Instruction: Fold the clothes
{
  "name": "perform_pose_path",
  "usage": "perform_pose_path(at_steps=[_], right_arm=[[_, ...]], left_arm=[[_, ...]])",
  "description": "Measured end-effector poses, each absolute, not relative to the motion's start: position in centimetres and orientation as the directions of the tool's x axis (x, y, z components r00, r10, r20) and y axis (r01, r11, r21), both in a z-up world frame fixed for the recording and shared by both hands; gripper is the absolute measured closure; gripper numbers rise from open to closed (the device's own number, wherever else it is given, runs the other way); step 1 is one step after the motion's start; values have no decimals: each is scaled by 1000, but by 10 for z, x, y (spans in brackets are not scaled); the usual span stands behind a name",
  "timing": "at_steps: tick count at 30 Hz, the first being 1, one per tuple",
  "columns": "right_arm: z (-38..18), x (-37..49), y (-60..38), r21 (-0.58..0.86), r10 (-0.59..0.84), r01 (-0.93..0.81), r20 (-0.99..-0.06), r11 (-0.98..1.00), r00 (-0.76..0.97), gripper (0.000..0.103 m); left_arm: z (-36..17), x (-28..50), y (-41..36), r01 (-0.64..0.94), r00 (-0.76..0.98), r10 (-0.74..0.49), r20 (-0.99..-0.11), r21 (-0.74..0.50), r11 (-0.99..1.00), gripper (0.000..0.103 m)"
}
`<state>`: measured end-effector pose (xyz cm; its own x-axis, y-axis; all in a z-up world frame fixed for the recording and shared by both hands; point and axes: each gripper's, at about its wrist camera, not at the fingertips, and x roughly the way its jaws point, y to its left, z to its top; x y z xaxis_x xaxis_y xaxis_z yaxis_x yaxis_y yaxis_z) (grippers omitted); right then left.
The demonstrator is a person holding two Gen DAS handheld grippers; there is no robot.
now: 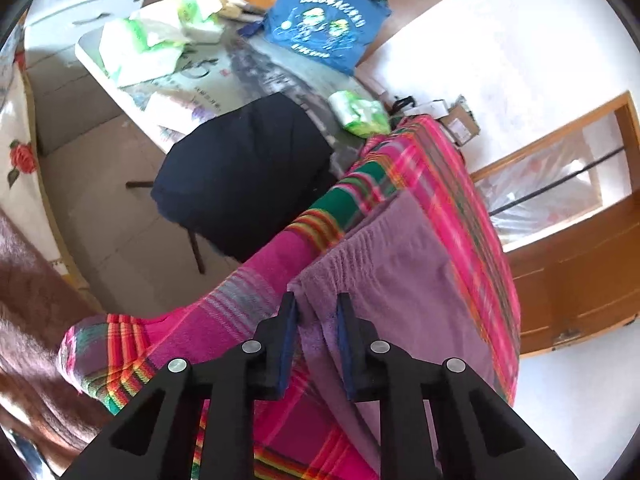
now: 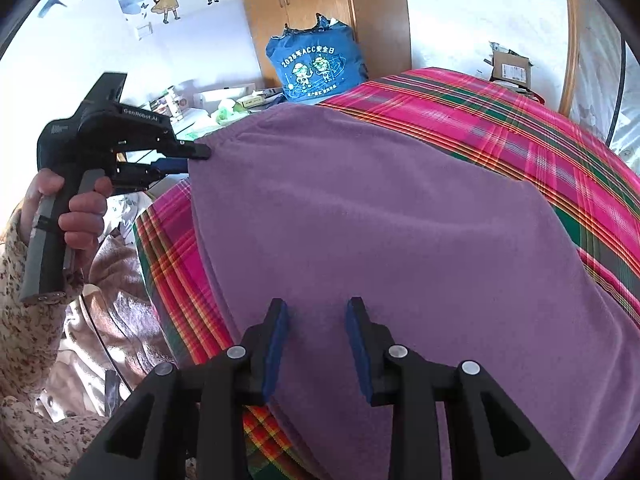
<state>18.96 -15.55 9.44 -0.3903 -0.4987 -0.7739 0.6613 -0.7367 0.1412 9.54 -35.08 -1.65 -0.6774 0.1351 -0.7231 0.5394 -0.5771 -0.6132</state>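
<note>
A purple fleece garment (image 2: 380, 220) lies spread on a bed with a pink plaid cover (image 2: 520, 128). My left gripper (image 1: 317, 312) sits at the garment's far left corner (image 1: 320, 292). Its jaws stand a narrow gap apart, with the corner between the pads and not visibly squeezed. In the right wrist view the left gripper (image 2: 198, 158) is held by a hand (image 2: 80, 216), one finger above the corner and one below. My right gripper (image 2: 316, 312) hovers over the garment's near edge, open, with the cloth lying flat under it.
A dark cloth (image 1: 248, 168) hangs over a chair left of the bed. Beyond it a table (image 1: 224, 68) holds tissue packs (image 1: 360, 114) and a blue bag (image 1: 324, 20). A wooden wardrobe (image 2: 304, 12) stands behind. A brown blanket (image 1: 36, 320) lies near left.
</note>
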Motion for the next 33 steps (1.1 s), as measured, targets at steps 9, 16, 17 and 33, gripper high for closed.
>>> perform_pose_path(at_steps=[9, 16, 17, 33], right_arm=[[102, 188, -160, 160, -523, 659, -753, -735, -400, 71], [100, 181, -181, 188, -543, 668, -752, -720, -374, 71], [98, 181, -184, 192, -544, 671, -756, -716, -364, 71], [103, 181, -218, 117, -542, 720, -743, -684, -394, 67]], left_arm=[[-20, 96, -352, 542, -680, 145, -718, -626, -560, 82], [-19, 95, -349, 539, -675, 139, -725, -613, -578, 82], [-20, 95, -350, 539, -675, 141, -725, -614, -577, 82], [-12, 93, -353, 506, -678, 177, -713, -627, -592, 82]])
